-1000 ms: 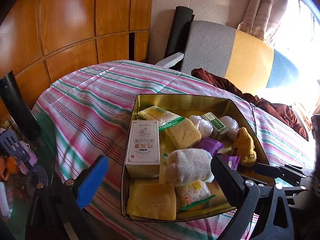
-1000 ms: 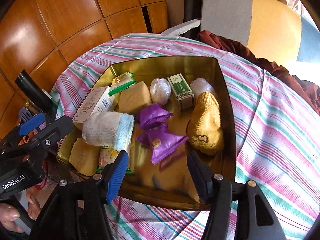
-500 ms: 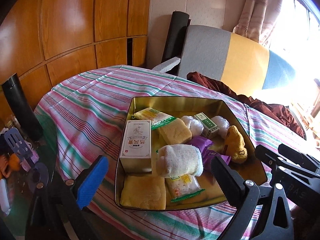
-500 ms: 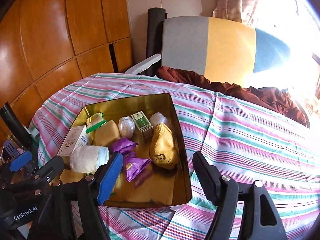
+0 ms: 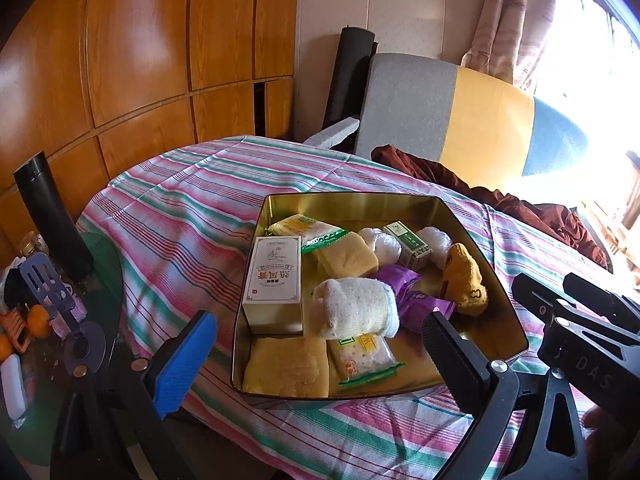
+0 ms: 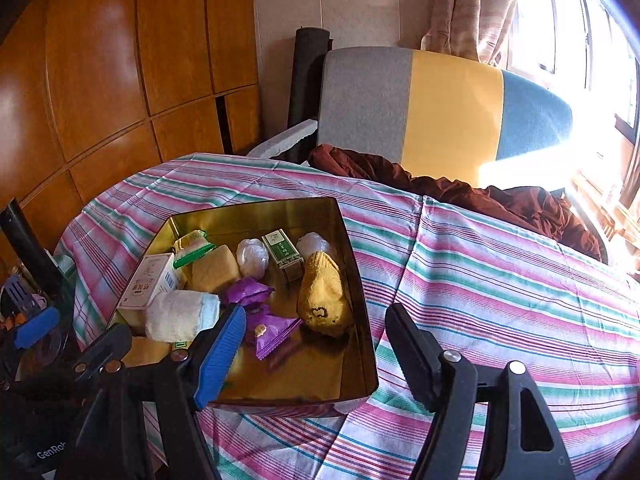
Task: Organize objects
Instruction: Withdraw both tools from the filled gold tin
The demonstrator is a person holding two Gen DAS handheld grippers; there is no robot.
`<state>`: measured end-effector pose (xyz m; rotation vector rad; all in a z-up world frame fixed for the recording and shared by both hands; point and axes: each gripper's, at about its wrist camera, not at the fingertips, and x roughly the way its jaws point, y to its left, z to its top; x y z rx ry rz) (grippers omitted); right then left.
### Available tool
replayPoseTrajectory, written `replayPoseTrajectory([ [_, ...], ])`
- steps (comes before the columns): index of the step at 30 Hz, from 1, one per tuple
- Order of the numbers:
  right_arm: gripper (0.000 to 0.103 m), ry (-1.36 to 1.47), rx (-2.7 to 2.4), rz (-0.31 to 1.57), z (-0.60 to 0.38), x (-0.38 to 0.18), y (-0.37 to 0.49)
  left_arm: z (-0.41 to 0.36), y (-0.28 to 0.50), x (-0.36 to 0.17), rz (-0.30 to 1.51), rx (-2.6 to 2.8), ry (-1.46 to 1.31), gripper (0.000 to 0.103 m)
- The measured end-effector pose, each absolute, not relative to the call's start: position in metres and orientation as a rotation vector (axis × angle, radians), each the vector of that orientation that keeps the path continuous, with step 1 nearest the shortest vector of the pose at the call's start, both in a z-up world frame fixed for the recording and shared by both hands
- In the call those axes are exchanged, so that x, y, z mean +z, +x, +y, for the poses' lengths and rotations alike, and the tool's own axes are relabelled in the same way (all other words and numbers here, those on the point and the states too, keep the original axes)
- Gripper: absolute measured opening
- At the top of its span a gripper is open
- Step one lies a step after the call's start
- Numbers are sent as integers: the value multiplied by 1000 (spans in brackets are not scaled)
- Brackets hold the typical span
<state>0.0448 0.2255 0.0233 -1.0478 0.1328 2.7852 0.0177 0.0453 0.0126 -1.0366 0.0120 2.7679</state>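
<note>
Since every snack and sock sits gathered inside the gold tin [image 5: 472,216] at frame centre on the striped tablecloth [image 6: 500,280], both the left gripper [image 5: 316,354] and right gripper [image 6: 316,344] hover low, jaws apart, holding nothing.

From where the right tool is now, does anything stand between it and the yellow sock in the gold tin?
Nothing visible does. The right tool hangs open above the tin's near right corner, and the yellow sock lies uncovered by the right wall. The purple packets sit beside it, left of that path.
</note>
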Motion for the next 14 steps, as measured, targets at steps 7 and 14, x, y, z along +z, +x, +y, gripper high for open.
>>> replayPoseTrajectory([
  [7, 73, -1068, 2789, 120, 220, 21, 43, 43, 20, 12, 20, 2784, -1021, 102],
  [14, 73, -1101, 2789, 107, 213, 16, 39, 39, 19, 12, 31, 2814, -1009, 102],
])
